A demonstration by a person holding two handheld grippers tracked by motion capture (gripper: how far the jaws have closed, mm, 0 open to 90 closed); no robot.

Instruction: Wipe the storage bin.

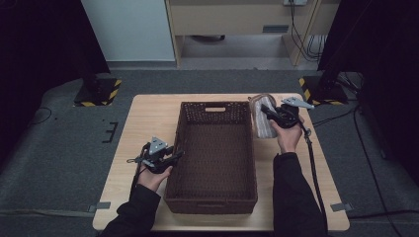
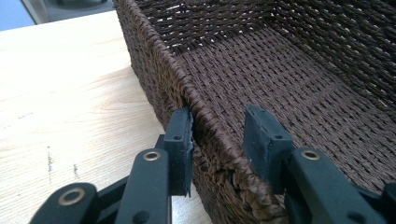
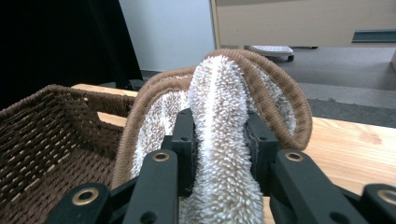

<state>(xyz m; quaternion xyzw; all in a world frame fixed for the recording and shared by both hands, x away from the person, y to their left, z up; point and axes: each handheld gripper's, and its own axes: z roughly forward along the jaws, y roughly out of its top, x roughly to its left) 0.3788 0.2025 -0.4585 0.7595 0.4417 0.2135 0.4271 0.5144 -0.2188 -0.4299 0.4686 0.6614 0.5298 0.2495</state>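
- No text, label, brand name or number is legible in the high view, the left gripper view or the right gripper view.
- The one sign-like marking: yellow-and-black hazard stripes on the left stand base and on the right stand base, both on the floor beyond the table's far corners. The stripes carry no lettering.

Dim room. Grey carpet floor around a pale wooden surface. Pale blue-white wall panel at the back, beside a light wood cabinet. Black stands on yellow-and-black striped bases left and right. Cables hanging far right.
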